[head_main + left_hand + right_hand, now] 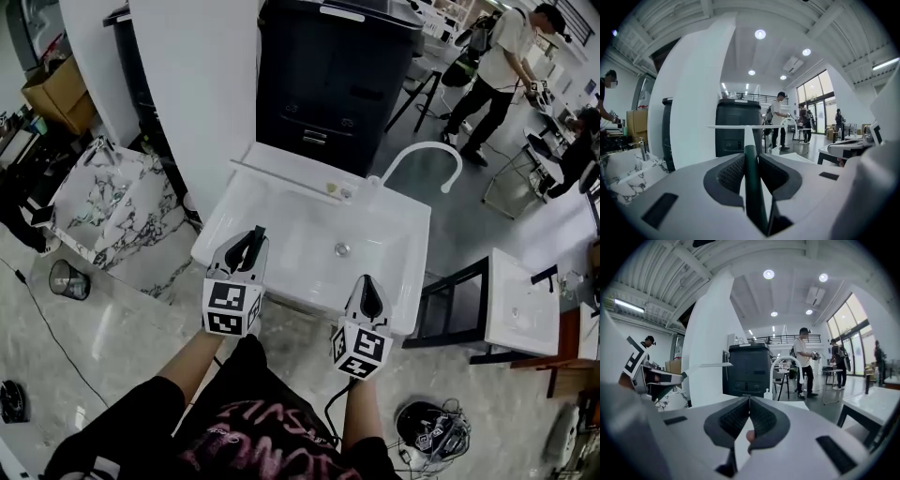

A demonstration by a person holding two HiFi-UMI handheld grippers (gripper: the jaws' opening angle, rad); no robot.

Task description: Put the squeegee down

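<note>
Left gripper (751,159) clamped on the squeegee (750,180), right gripper (749,401) closed and empty, both over the white sink (405,281).
Left gripper view: jaws pinch the dark green handle, white neck runs up to a level white blade. The head view doesn't show that grip clearly, only a thin white bar over the sink's back edge, likely the blade. Right gripper view: pads meet at the tips with nothing between them, and the squeegee sticks out of the other gripper at far left. Head view only: curved white faucet (427,150) at the sink's back right, black cabinet (337,75) behind it, marbled basin (103,206) to the left, wire bin (68,278) on the floor, second white basin (525,300) to the right, a person (497,66) standing far back. Nothing sits in the sink bowl under the grippers.
</note>
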